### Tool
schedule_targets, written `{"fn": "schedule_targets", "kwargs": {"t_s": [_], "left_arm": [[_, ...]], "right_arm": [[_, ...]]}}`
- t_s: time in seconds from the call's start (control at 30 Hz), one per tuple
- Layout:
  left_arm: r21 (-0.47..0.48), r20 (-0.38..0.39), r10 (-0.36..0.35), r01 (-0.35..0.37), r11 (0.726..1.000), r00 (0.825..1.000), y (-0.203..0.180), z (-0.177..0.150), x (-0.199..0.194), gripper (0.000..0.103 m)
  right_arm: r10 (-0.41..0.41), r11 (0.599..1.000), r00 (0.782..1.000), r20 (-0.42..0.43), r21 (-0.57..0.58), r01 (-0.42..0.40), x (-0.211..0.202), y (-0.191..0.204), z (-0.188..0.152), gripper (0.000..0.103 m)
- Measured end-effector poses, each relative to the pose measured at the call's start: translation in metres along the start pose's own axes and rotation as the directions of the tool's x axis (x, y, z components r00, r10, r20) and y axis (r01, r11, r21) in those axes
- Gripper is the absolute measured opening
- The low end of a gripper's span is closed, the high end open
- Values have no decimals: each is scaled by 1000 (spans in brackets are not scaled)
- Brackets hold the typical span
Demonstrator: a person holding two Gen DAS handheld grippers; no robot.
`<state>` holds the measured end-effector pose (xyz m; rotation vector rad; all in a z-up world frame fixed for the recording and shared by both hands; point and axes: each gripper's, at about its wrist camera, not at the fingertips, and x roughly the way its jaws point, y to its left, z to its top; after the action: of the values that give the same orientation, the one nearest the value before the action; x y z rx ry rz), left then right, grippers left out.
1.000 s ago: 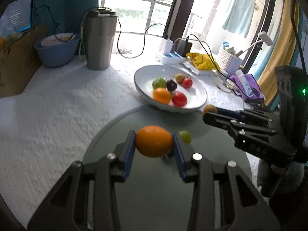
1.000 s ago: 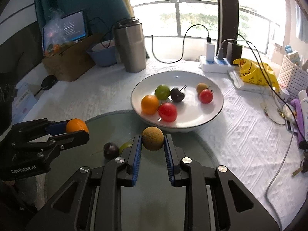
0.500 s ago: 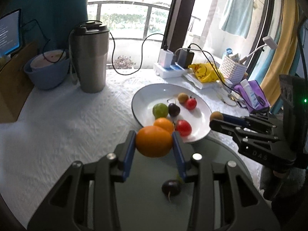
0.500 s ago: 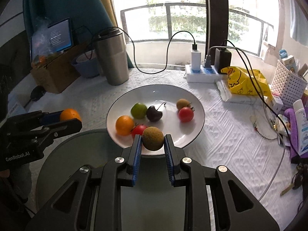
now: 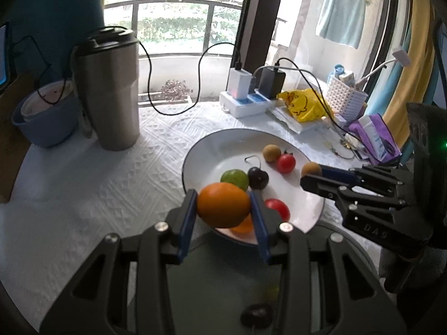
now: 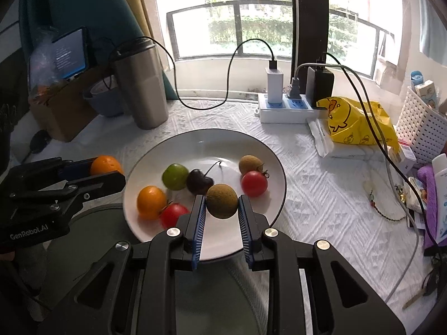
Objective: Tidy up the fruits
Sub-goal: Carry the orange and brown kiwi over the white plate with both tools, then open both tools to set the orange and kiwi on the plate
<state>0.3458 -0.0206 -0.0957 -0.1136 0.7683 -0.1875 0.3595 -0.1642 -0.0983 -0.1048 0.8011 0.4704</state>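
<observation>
Left hand-held gripper point(image 5: 223, 209) grasps an orange point(image 5: 223, 208); right hand-held gripper point(image 6: 222, 205) grasps a brown longan point(image 6: 222, 201). Both hover above the white plate point(image 6: 268, 156) just ahead, apparently positioned for release among its fruit.

Second orange point(image 5: 242, 227) on plate mostly hidden behind held orange point(image 5: 223, 208); dark fruit point(image 5: 256, 318) on grey disc blurred.

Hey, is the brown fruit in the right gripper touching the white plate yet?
Cannot tell. In the right wrist view the brown fruit, clamped in the right gripper, overlaps the white plate; no gap or contact shows.
</observation>
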Motion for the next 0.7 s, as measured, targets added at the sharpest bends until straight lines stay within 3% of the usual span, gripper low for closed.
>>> {"fn": "schedule_targets", "kwargs": {"t_s": [0.53,0.7], "left_arm": [[-8,-47,-6,6,1000,999,11,13,35,40],[-23,-25,-18,17,1000,1000,12,13,28,44]], "right_arm": [[-24,1000,999,-24,18,24,31,-9,8,26],[-31,999,999,-18,23,31,27,-9,8,36]]}}
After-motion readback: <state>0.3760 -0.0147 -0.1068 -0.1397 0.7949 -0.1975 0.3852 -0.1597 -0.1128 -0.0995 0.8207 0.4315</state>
